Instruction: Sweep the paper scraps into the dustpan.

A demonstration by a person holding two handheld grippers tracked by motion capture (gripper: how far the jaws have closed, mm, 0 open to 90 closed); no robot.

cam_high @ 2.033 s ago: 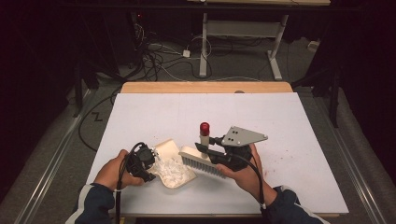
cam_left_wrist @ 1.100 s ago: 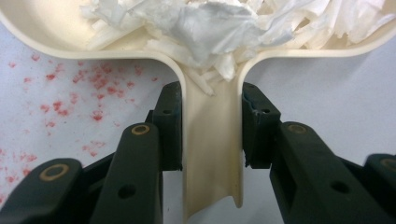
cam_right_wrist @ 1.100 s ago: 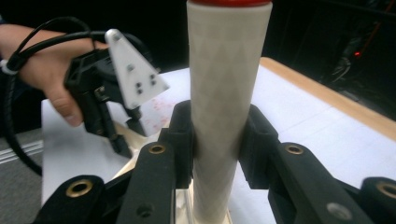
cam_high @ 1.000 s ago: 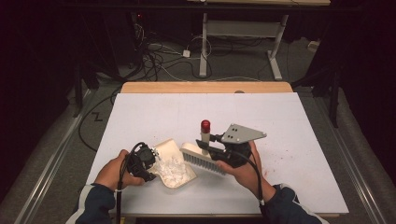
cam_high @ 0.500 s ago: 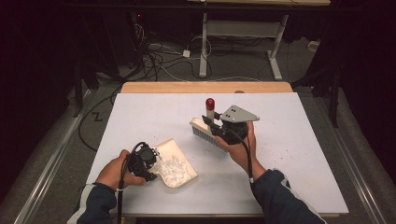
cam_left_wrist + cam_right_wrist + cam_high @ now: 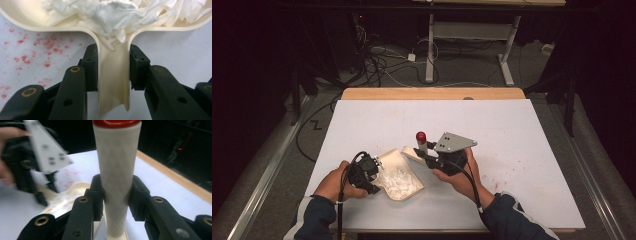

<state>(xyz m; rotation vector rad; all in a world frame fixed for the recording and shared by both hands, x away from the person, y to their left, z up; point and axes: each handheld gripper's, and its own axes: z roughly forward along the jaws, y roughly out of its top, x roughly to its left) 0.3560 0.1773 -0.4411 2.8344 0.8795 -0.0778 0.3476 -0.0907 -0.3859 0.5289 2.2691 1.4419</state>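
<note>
We hold the left gripper near the front edge of the table, left of its middle. In the left gripper view its two black jaws are closed on the handle of a cream dustpan; the pads press on both sides of this handle. The pan lies flat on the white surface and opens away from the gripper. A heap of white paper shreds fills it, and some thin strips lie down into the top of the handle channel.

We hold the right gripper just to the right of the pan, also in the front half of the table. Its jaws are clamped on the cream handle of a brush, and this handle stands upright with its red cap on top. In the high view the pale head of the brush is at the far right rim of the dustpan; whether it touches the rim we cannot tell. A grey three-cornered plate sits on top of this gripper.

On the white surface we see small red spots beside the dustpan handle, and more faint red marks toward the right edge. Along the far edge of the table a wooden strip shows.
</note>
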